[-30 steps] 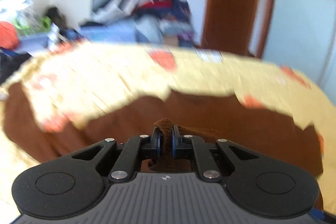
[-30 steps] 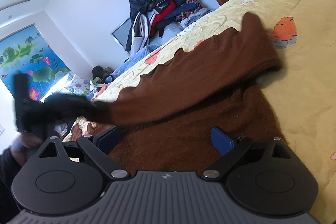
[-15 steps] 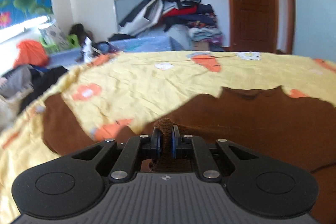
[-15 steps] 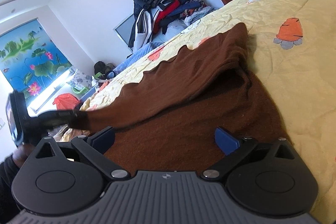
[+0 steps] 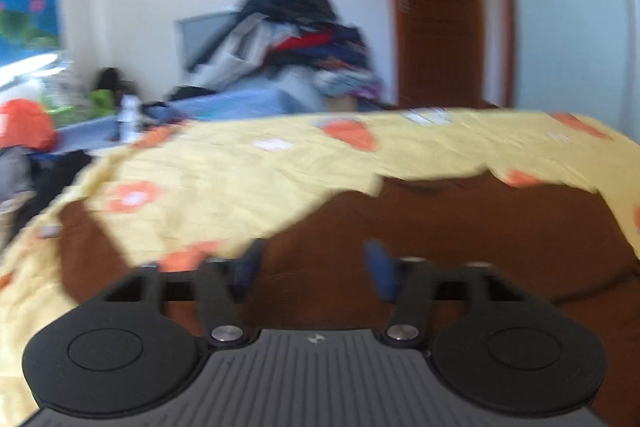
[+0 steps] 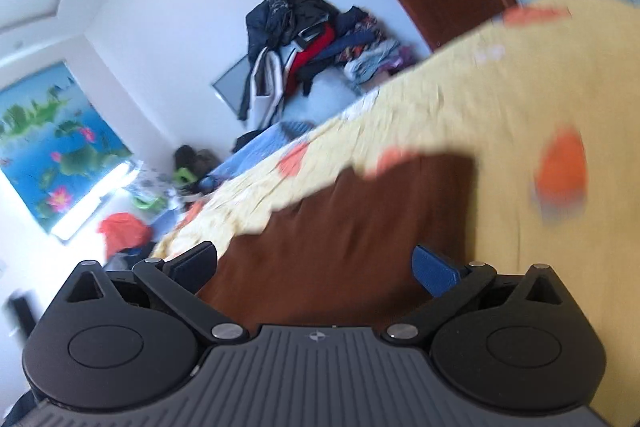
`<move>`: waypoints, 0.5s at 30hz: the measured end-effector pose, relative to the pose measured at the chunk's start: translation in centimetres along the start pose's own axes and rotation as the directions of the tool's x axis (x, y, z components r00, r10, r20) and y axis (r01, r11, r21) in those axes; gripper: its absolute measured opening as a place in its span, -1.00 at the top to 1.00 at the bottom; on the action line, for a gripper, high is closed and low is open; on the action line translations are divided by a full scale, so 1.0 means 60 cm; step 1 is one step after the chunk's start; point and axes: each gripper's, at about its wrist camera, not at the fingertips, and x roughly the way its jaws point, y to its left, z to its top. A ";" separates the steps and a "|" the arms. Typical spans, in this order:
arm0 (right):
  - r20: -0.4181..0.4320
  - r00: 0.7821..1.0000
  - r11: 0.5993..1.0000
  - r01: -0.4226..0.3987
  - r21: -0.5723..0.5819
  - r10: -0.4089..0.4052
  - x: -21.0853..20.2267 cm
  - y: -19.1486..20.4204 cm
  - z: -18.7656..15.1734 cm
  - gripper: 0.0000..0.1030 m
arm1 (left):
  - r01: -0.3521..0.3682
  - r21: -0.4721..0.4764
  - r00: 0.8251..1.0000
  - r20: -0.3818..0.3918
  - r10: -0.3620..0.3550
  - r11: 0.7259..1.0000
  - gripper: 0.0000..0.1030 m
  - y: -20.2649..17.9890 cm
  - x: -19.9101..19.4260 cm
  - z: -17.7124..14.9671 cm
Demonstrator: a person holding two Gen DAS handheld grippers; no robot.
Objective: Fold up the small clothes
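Down at the front of the left wrist view, the left gripper (image 5: 314,265) has just been opening; its blue pads sit apart, nothing pinched, over the brown sweater (image 5: 460,227) spread on the yellow bedspread (image 5: 248,179). Right gripper (image 6: 316,267) is spread wide too, empty, brown knit below it. Only the left view shows a brown sleeve off to the side; the clothes pile (image 6: 308,39) is sharper in the right view.

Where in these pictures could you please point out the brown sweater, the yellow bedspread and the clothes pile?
brown sweater (image 5: 480,227), left wrist view, middle of its body.
yellow bedspread (image 5: 248,183), left wrist view, bare patch beside the sweater.
clothes pile (image 6: 304,43), right wrist view, red garment at its centre.
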 end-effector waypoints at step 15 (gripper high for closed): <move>-0.150 0.942 0.855 0.198 -0.479 -0.302 0.220 -0.023 -0.006 -1.00 | 0.061 -0.110 0.989 -0.129 -0.076 0.992 -0.36 -0.004 0.099 -0.060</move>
